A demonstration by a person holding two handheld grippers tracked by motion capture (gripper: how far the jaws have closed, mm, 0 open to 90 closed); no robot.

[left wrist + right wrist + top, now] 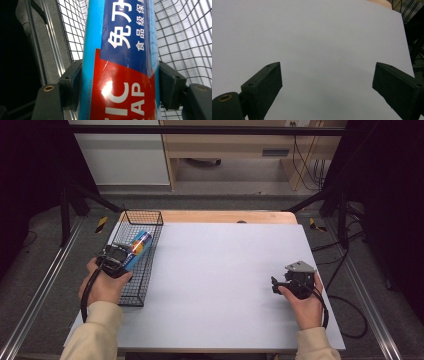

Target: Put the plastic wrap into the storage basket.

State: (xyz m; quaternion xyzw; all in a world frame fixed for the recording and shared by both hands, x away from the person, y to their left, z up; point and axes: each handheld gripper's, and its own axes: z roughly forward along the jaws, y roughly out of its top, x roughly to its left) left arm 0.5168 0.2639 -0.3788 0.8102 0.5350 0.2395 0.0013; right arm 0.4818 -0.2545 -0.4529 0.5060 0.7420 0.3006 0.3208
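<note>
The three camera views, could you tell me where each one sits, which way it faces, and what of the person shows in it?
High view: fixed above the person's side, looking forward and down on the table; both sleeved forearms, left gripper and right gripper enter from below.
Left gripper view: rides the left gripper, looking along its jaws clamped on the blue plastic-wrap tube inside the wire basket.
Right gripper view: rides the right gripper, jaws apart, facing bare table.
Shared: high and left gripper views both show tube and basket.
</note>
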